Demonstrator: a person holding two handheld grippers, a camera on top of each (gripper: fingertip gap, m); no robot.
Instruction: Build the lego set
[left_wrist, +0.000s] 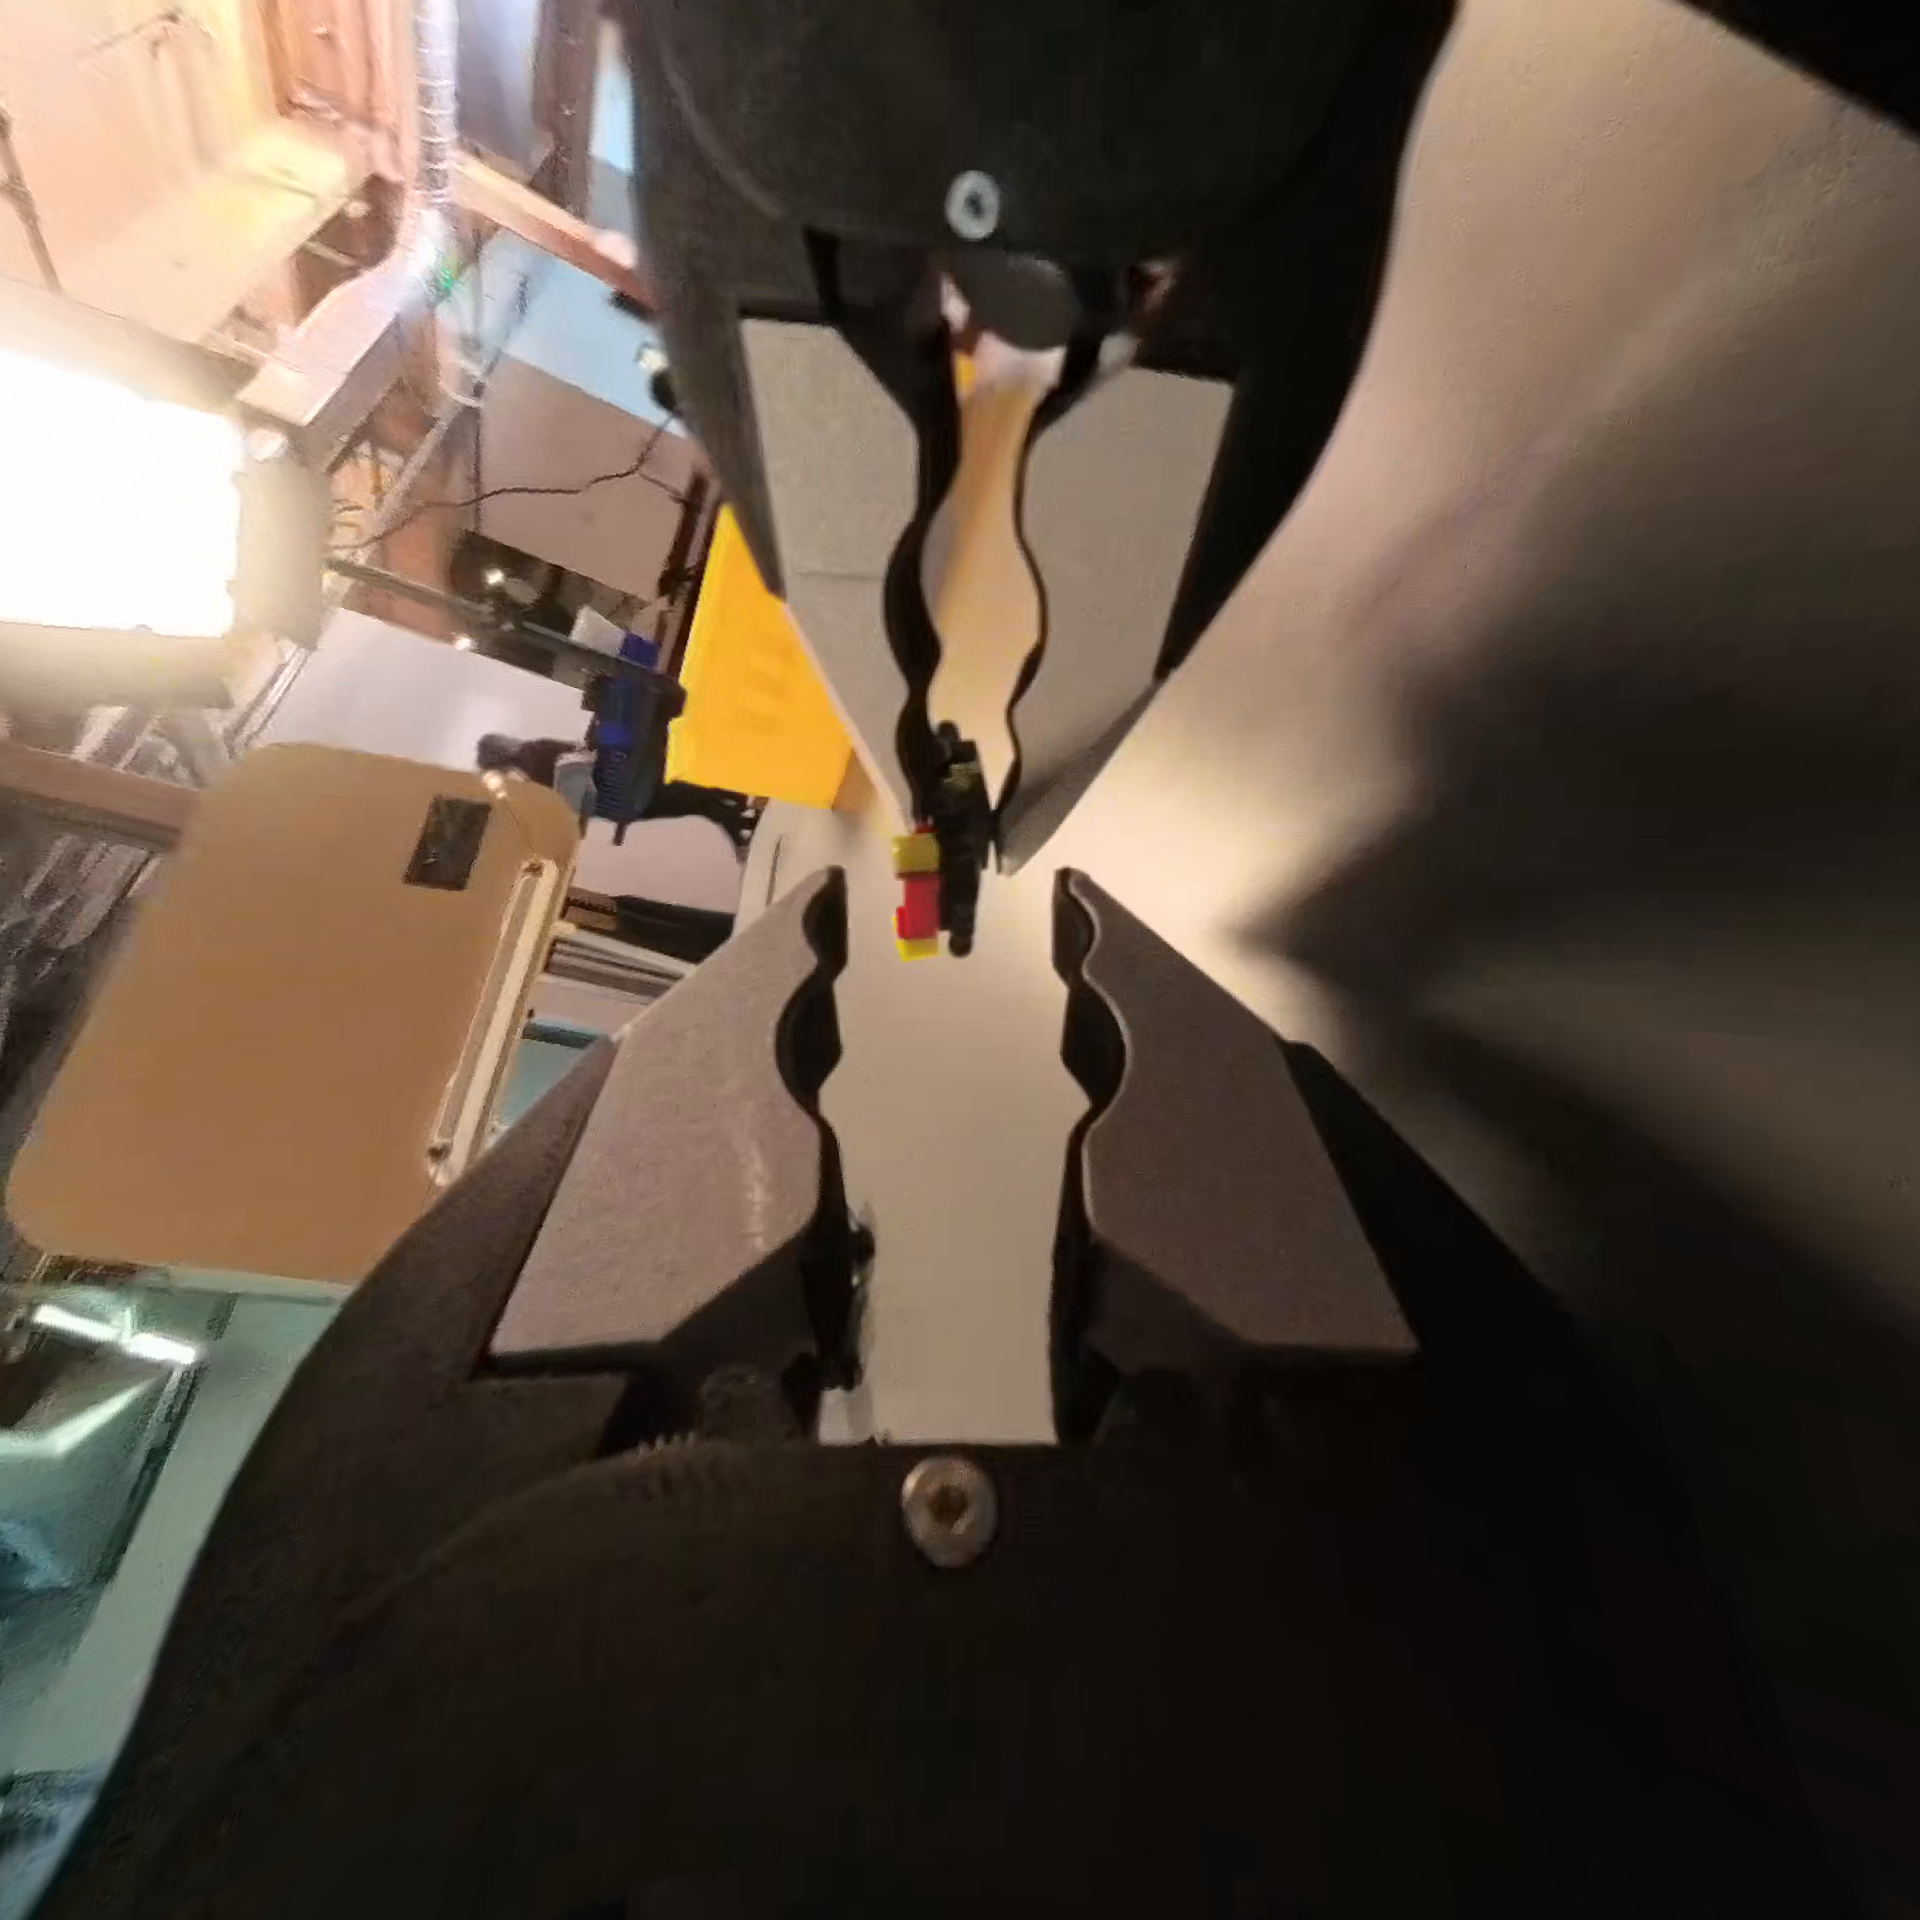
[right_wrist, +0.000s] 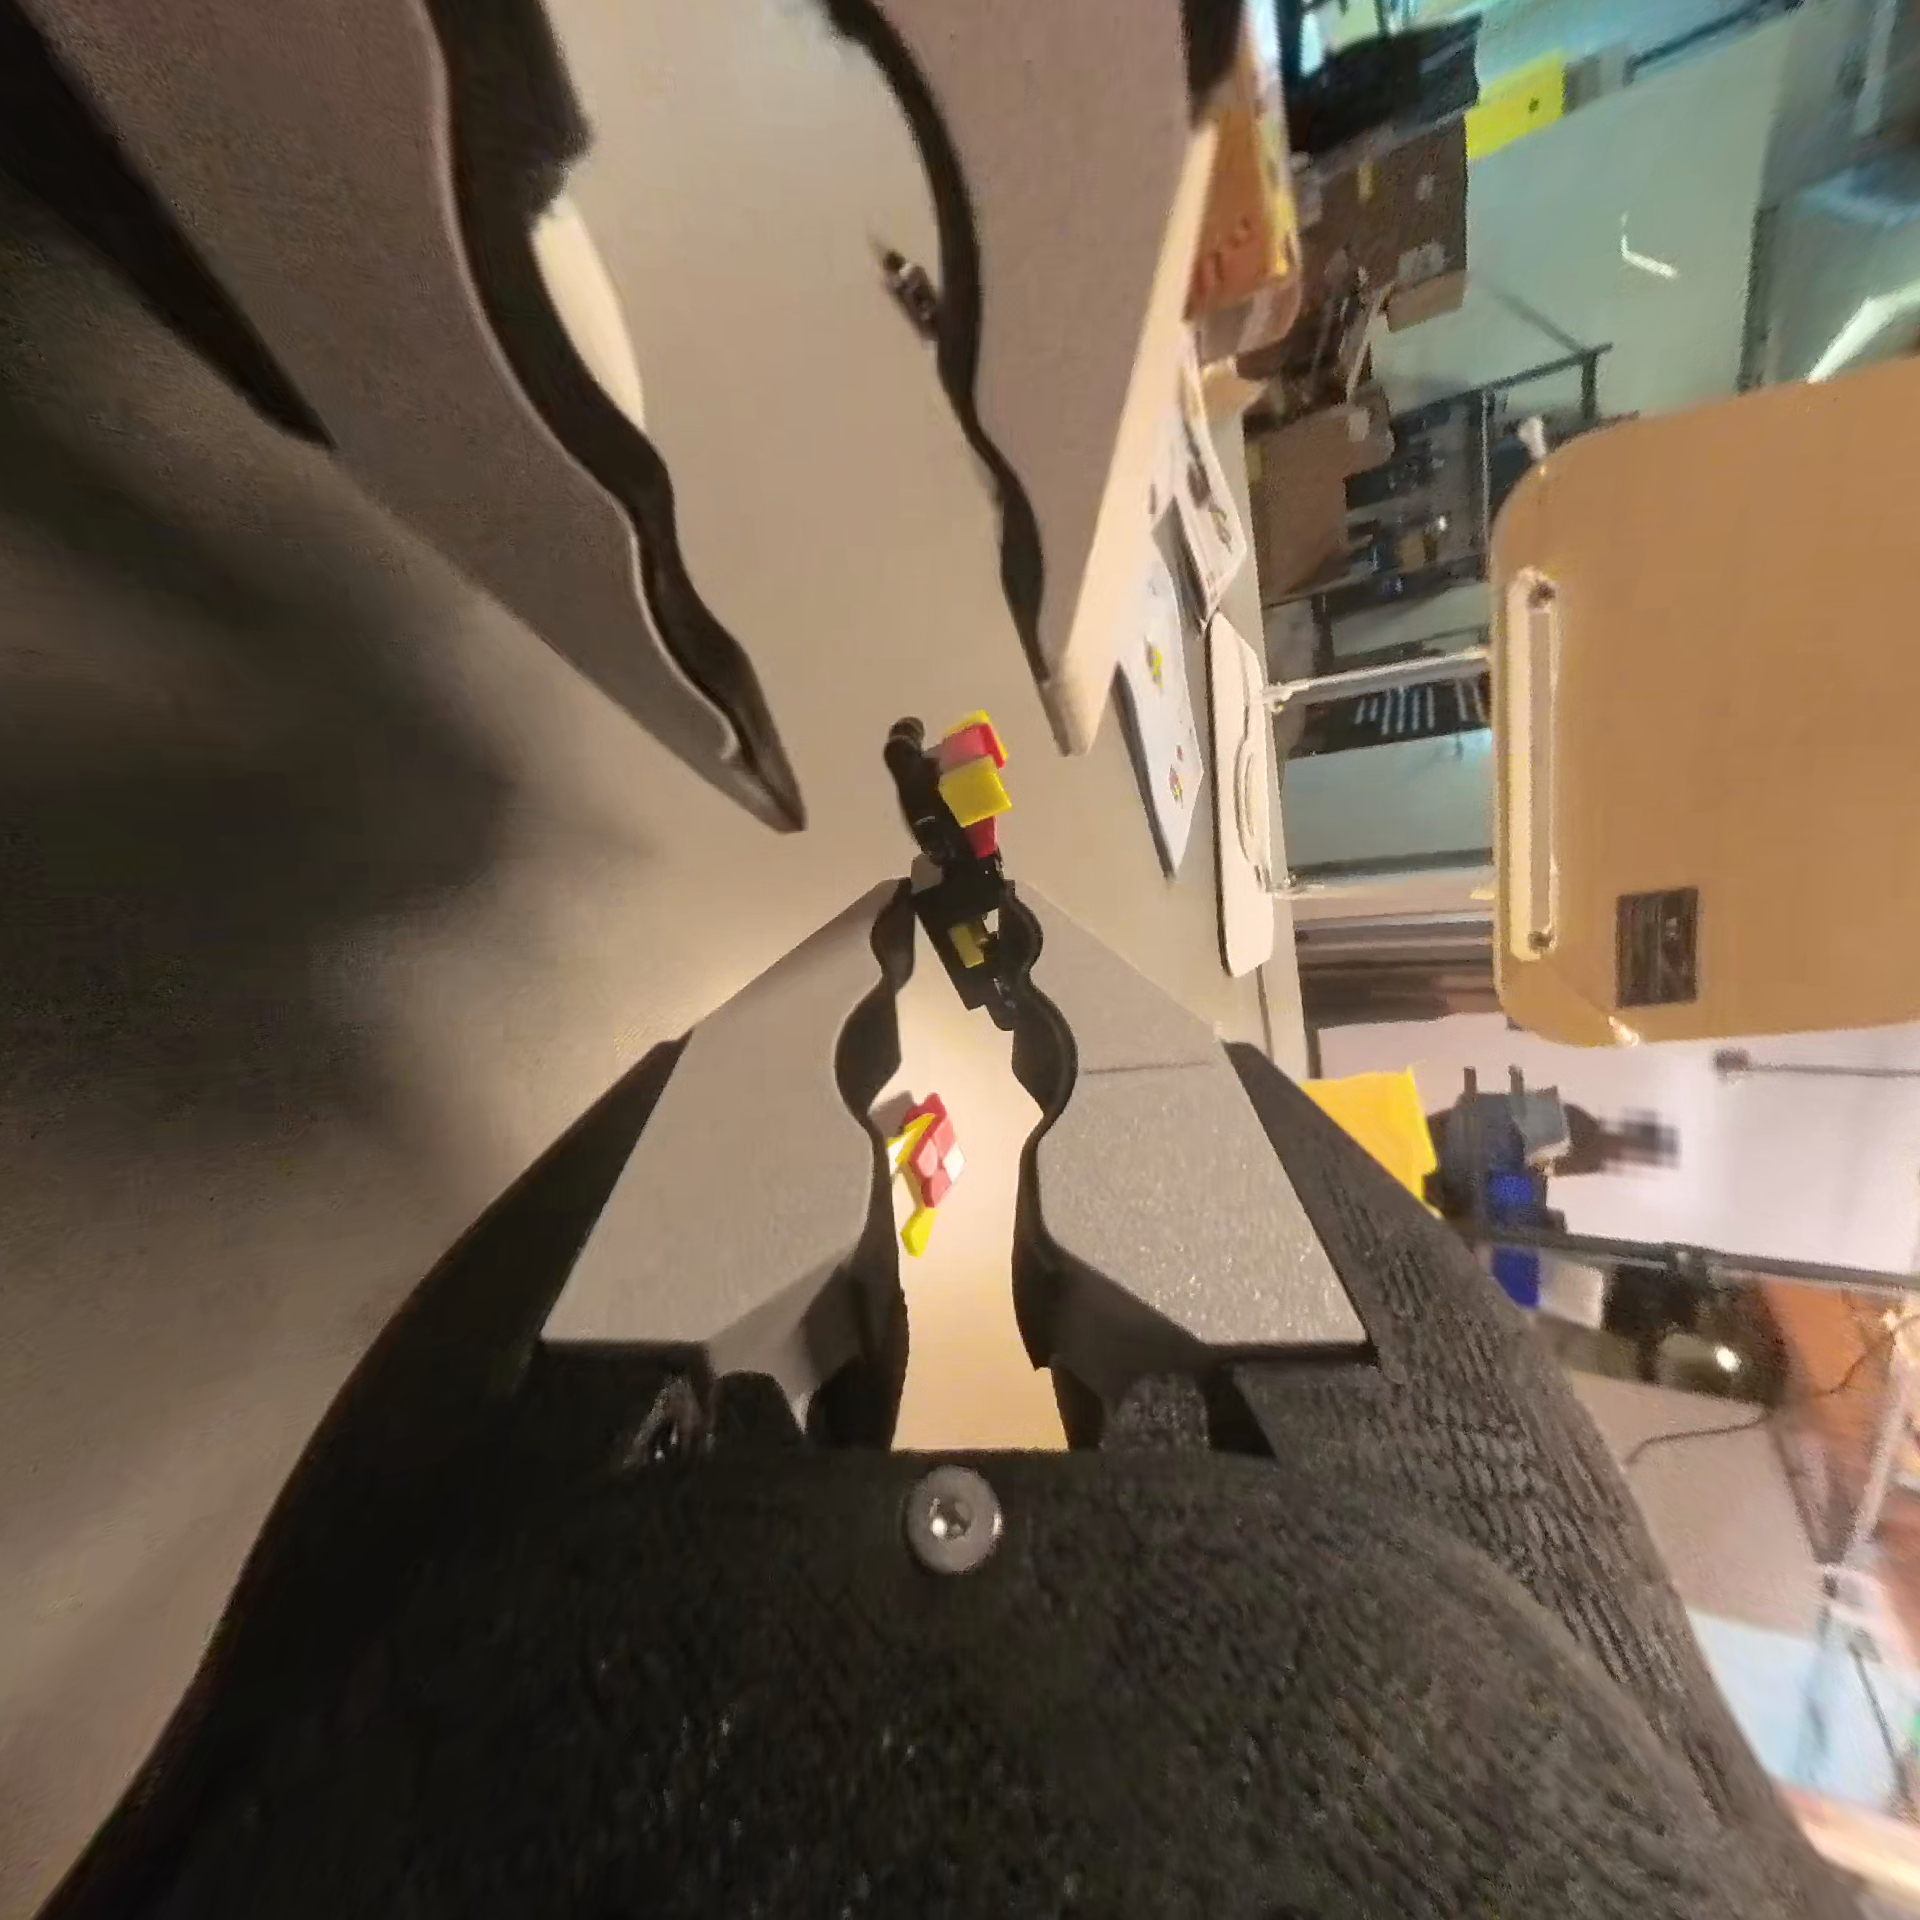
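A small lego assembly has a black base with red and yellow bricks on it. My right gripper is shut on its black end and holds it above the white table. It also shows in the left wrist view, sticking out of the right gripper. My left gripper is open and empty, tip to tip with the right one, its fingertips on either side of the assembly's free end without touching it. A second red and yellow lego cluster lies on the table under the right gripper.
A yellow box stands on the table behind the right gripper. Printed sheets and a white pad lie near the table's edge. A beige chair back stands past the edge. Room clutter lies beyond.
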